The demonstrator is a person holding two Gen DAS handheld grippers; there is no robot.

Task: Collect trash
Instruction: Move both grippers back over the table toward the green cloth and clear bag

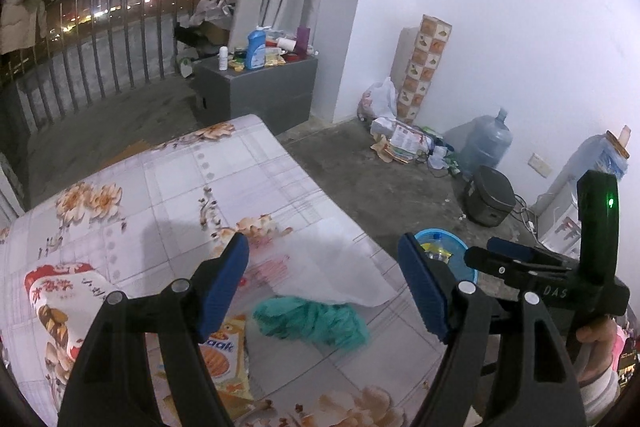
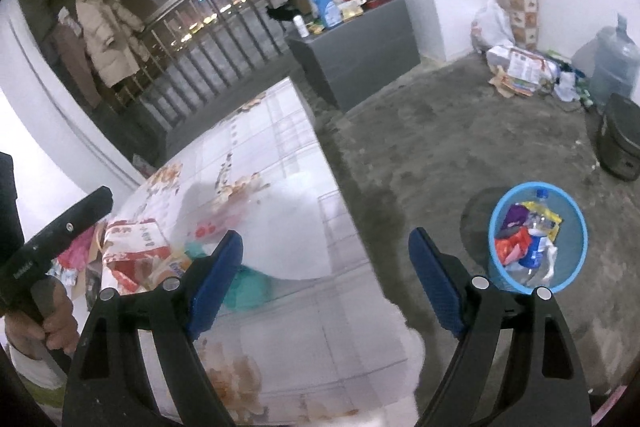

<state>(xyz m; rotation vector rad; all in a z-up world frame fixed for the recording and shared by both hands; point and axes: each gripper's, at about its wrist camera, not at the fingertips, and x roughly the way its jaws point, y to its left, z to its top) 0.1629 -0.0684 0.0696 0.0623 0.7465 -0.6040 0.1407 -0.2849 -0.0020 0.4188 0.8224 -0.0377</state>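
Observation:
A crumpled teal wad (image 1: 312,323) lies on the floral table (image 1: 168,187), partly under a white plastic bag (image 1: 332,267). A red snack packet (image 1: 56,307) and an orange biscuit wrapper (image 1: 224,355) lie at the left. My left gripper (image 1: 324,287) is open just above the teal wad. My right gripper (image 2: 324,279) is open and empty over the table's right edge; it also shows in the left wrist view (image 1: 516,255). The teal wad (image 2: 248,287) peeks beside its left finger. A blue bin (image 2: 496,227) on the floor holds bottles and wrappers.
A grey cabinet (image 1: 260,91) with bottles stands at the back. Paper, bags and a water jug (image 1: 484,143) lie along the white wall. A dark rice cooker (image 1: 488,199) sits on the floor. A balcony railing (image 1: 100,39) runs at the back left.

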